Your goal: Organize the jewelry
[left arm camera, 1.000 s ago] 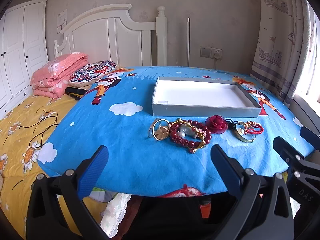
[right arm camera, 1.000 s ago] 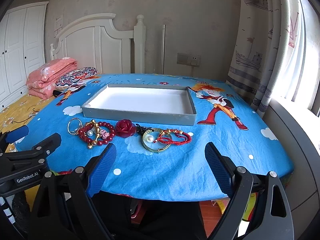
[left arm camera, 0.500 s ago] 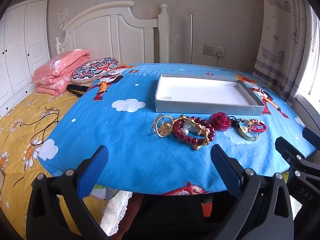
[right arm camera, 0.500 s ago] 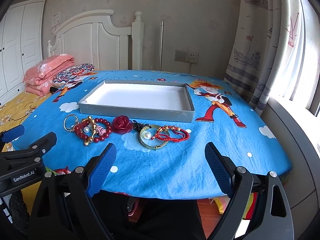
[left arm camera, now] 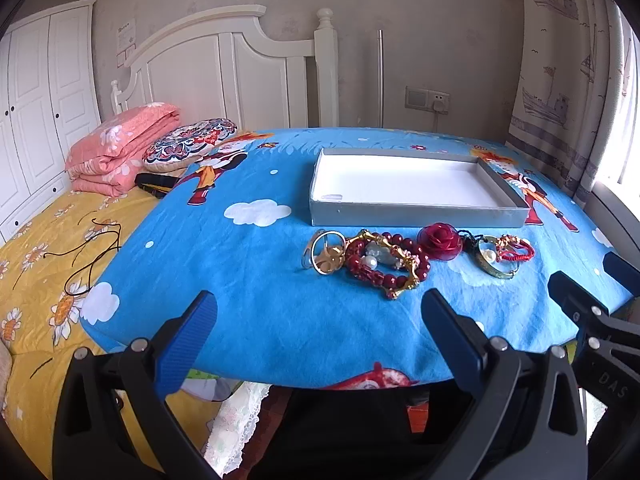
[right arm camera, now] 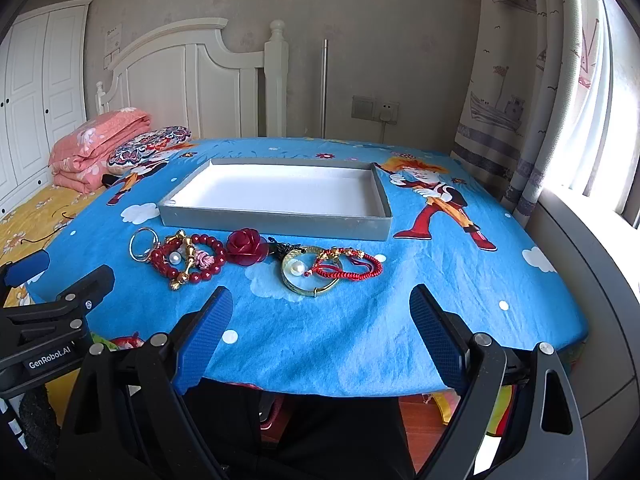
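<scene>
A row of jewelry lies on the blue cartoon cloth [left arm camera: 248, 280] of the counter, just in front of the near wall of a shallow grey tray [left arm camera: 416, 216] with a white floor. From left to right in the row: a metal ring [left arm camera: 325, 255], touching a red bead bracelet [left arm camera: 386, 266] tangled with a gold chain and pearl; a red rose [left arm camera: 439, 240] just beside it; then a gold bangle [right arm camera: 308, 276] with a pearl, overlapped by red string bracelets [right arm camera: 352, 270]. The tray holds none of these pieces.

The left gripper [left arm camera: 316, 334] hangs over the counter's near edge, short of the bead bracelet, its blue-padded jaws wide apart and holding nothing. The right gripper [right arm camera: 322, 328] sits likewise at the near edge, short of the bangle, jaws wide apart and empty. Each gripper shows at the side of the other's view.

To the left lies a bed with a yellow flowered cover [left arm camera: 36, 256], a folded pink quilt [left arm camera: 120, 144] and a patterned cushion [left arm camera: 190, 144] against a white headboard [left arm camera: 224, 72]. A curtain [right arm camera: 516, 92] hangs at right.
</scene>
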Available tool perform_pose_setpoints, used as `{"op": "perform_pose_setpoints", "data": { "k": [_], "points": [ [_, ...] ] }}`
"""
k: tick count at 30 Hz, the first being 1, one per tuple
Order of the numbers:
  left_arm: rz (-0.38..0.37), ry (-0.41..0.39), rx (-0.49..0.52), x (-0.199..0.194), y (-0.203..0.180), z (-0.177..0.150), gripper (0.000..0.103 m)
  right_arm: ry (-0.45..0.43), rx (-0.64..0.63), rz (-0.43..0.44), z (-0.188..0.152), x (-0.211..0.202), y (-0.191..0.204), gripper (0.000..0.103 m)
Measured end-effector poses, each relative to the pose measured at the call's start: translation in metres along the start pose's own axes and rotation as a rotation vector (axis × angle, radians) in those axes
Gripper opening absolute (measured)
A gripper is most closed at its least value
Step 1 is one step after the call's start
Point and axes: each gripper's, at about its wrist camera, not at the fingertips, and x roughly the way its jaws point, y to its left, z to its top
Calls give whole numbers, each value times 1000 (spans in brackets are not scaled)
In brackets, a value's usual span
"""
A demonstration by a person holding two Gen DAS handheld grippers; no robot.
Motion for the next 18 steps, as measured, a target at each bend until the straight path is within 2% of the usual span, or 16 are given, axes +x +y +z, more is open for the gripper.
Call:
{"op": "perform_pose_setpoints", "data": {
  "k": [10,18],
  "points": [
    [-5,14,-14,2,2,0,99,10,1,1,0,3,-2,85],
    [-92,31,-17,2,4,-3,99,0,13,32,2,8,-9,85]
  ]
}}
